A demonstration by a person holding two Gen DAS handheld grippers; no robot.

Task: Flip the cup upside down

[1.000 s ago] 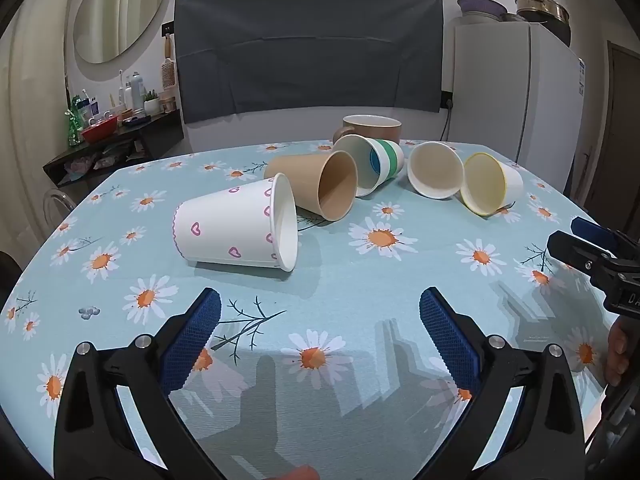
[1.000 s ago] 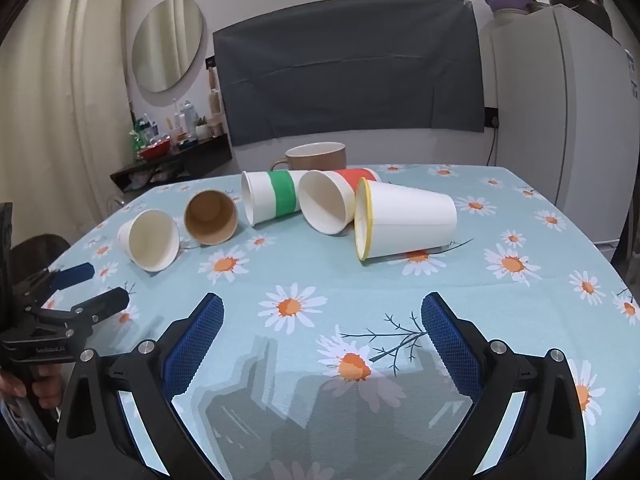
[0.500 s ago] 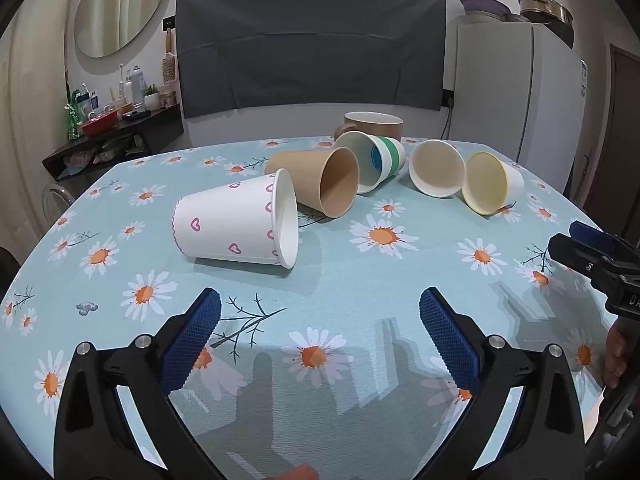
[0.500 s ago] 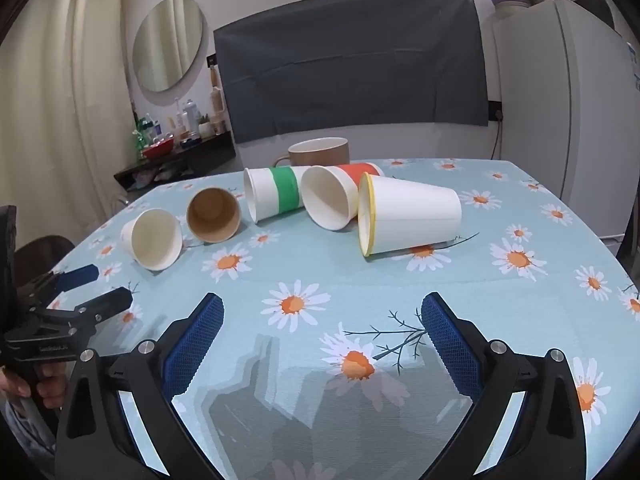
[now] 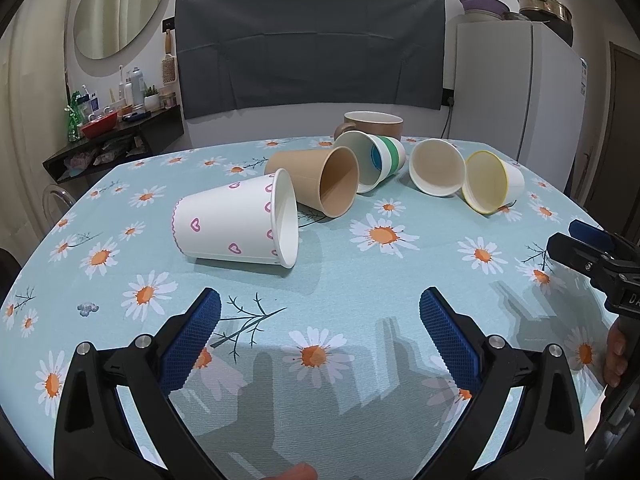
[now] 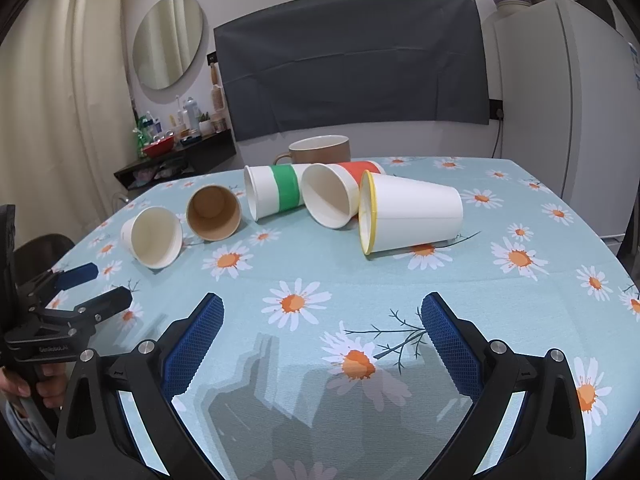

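Several paper cups lie on their sides in a row on the table. In the left wrist view: a white cup with pink hearts (image 5: 236,224) nearest, then a brown cup (image 5: 320,180), a green-banded cup (image 5: 372,160), a plain white cup (image 5: 436,168) and a yellow-rimmed cup (image 5: 492,184). My left gripper (image 5: 320,320) is open and empty, short of the hearts cup. In the right wrist view the yellow-rimmed cup (image 6: 412,212) lies nearest. My right gripper (image 6: 322,328) is open and empty, short of it.
A brown ceramic mug (image 5: 374,124) stands upright behind the row. The table has a light blue daisy cloth (image 5: 360,280). The right gripper shows at the right edge of the left wrist view (image 5: 580,248). A fridge (image 5: 520,92) stands at the back right.
Both grippers have moved slightly closer to the cups, which look a little larger. Both stay open and no cup has moved.
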